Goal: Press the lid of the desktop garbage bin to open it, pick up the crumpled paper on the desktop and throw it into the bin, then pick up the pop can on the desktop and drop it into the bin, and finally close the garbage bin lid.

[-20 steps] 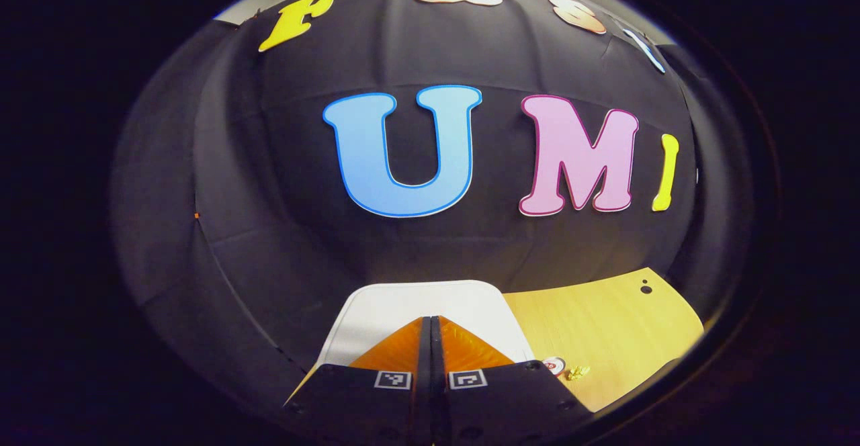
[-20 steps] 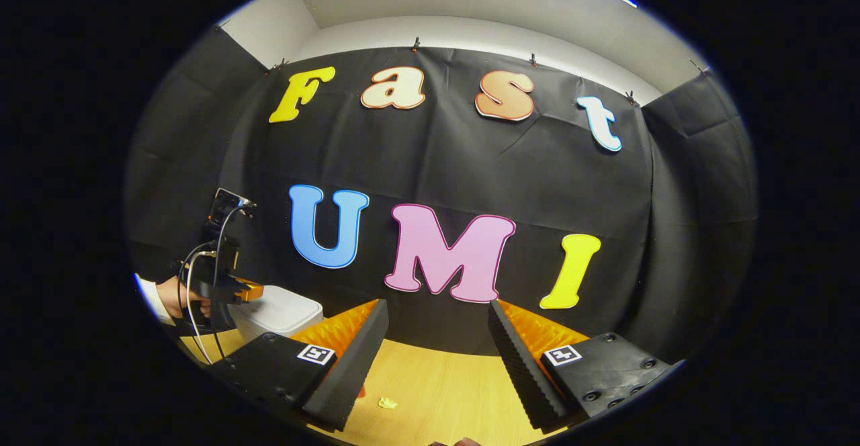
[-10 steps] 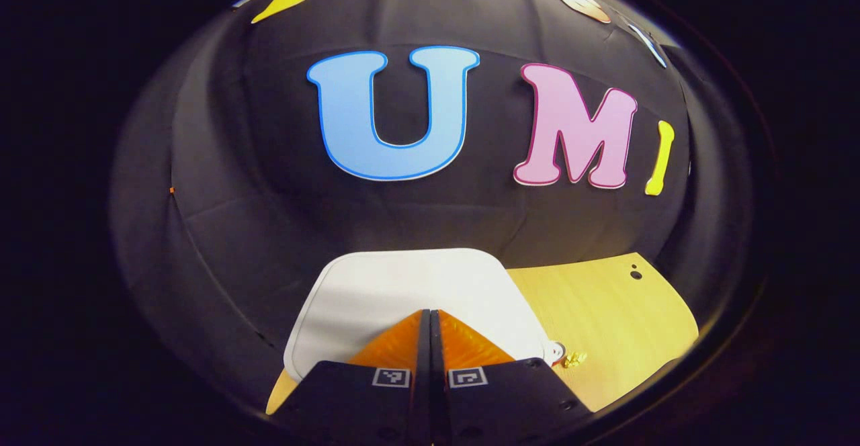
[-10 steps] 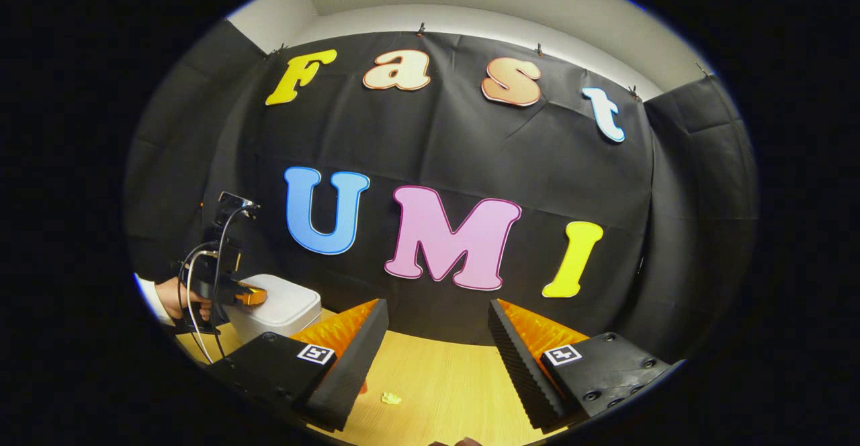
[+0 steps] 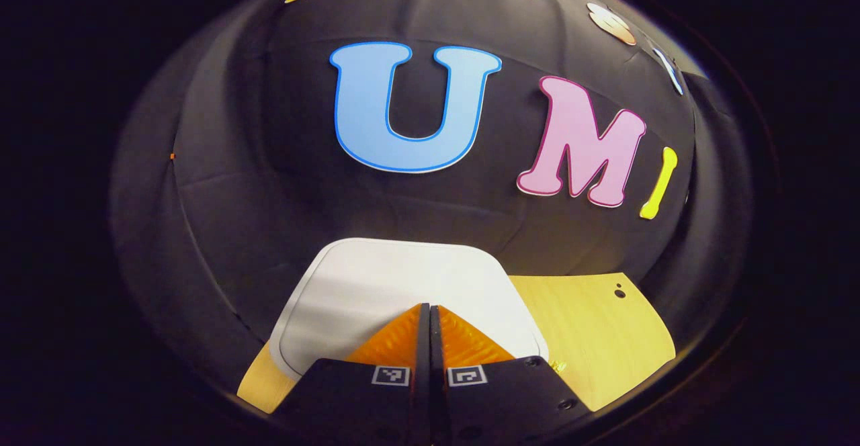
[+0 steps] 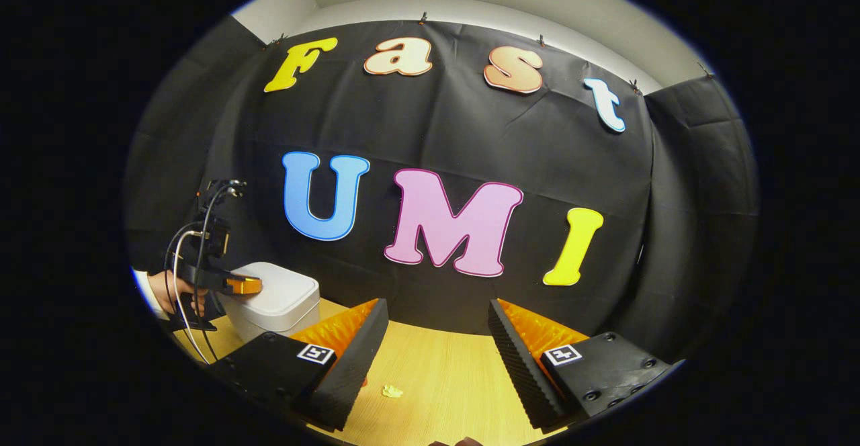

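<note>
1. Where the left gripper view begins at its bottom edge, the left gripper (image 5: 429, 306) is seen with its two fingers pressed flat against each other, nothing held between them.
2. Just beyond and beneath those closed tips, the white lid (image 5: 376, 278) of the garbage bin is seen lying flat and closed; whether the tips actually touch it cannot be told from this view.
3. To the right of the bin, a strip of the wooden desktop (image 5: 598, 338) is shown, and a small yellowish scrap (image 5: 557, 365) is glimpsed at the bin's near right corner, too small to be identified.
4. At the bottom of the right gripper view, the right gripper (image 6: 438, 318) is seen with its fingers spread wide apart and nothing between them, held above the desktop (image 6: 437, 372).
5. On the wood between those fingers, nearer the left one, the crumpled paper (image 6: 392, 391) is seen as a small pale yellow wad.
6. Farther off at the left of the right gripper view, the garbage bin (image 6: 272, 301) is seen standing on the desktop, with the left gripper (image 6: 242, 285) laid over its lid and a hand (image 6: 171, 293) with a white cuff behind it.
7. Behind everything, the black cloth wall (image 6: 470, 144) is hung.
</note>
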Tool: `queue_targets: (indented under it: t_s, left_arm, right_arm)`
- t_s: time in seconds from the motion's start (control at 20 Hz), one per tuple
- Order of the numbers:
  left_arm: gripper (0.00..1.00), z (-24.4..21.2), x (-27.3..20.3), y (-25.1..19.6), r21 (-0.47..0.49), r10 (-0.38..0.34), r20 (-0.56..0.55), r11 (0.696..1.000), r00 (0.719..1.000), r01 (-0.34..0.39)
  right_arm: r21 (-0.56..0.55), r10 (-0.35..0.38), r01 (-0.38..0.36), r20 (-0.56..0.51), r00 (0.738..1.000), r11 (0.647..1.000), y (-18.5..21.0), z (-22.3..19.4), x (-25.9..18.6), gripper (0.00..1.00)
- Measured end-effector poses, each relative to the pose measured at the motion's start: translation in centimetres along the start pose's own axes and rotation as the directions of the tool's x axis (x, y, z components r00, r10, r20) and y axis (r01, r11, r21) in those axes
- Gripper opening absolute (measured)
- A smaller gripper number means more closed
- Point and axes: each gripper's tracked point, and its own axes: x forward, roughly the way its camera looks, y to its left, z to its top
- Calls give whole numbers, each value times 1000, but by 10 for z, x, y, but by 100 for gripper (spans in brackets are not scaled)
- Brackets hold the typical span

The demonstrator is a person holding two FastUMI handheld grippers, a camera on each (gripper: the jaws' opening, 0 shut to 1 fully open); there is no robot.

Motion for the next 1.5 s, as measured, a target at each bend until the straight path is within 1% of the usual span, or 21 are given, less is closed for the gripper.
queue_targets:
  t_s: [0.1,0.2,0.35,0.45,0.55,0.7,0.9,1.0,1.15,1.2,1.35,1.4,1.5]
  left_arm:
    - [5,8,1,-1,21,16,22,1000,1000,-17]
    - [6,10,-1,0,21,33,24,999,999,-34]
    - [5,13,-2,3,6,73,32,997,997,-73]
    - [7,17,-3,3,38,89,38,995,995,-91]
    - [7,33,-6,2,71,100,89,992,991,-106]
    - [7,72,-16,-2,128,116,205,981,972,-144]
    - [7,104,-21,-9,174,113,271,971,956,-164]
    - [7,122,-26,-8,192,124,315,963,941,-191]
    - [7,153,-50,-14,181,127,375,962,918,-207]
    - [7,161,-62,-18,177,118,398,963,910,-202]
    - [7,180,-105,-29,214,99,459,952,883,-218]
    - [7,180,-119,-35,220,88,467,952,880,-212]
    - [7,166,-140,-41,208,83,438,959,895,-191]
  right_arm:
    - [-9,13,-13,-31,999,1000,2,-12,4,97]
    - [-9,40,-40,-51,998,999,8,-22,9,97]
    - [-2,77,-78,-87,993,997,9,-37,23,97]
    - [5,99,-99,-93,991,995,12,-39,32,97]
    - [-1,119,-119,-92,989,993,14,-40,43,97]
    - [-7,154,-156,-103,983,988,18,-48,55,97]
    - [-1,180,-182,-115,977,983,19,-57,64,97]
    - [0,189,-190,-122,974,982,19,-61,69,97]
    - [6,210,-211,-137,968,977,21,-72,74,97]
    - [7,214,-215,-147,966,977,23,-76,75,97]
    - [19,234,-233,-147,961,972,30,-82,79,97]
    - [21,243,-242,-141,960,970,34,-82,81,97]
    - [14,257,-258,-151,954,966,40,-94,86,97]
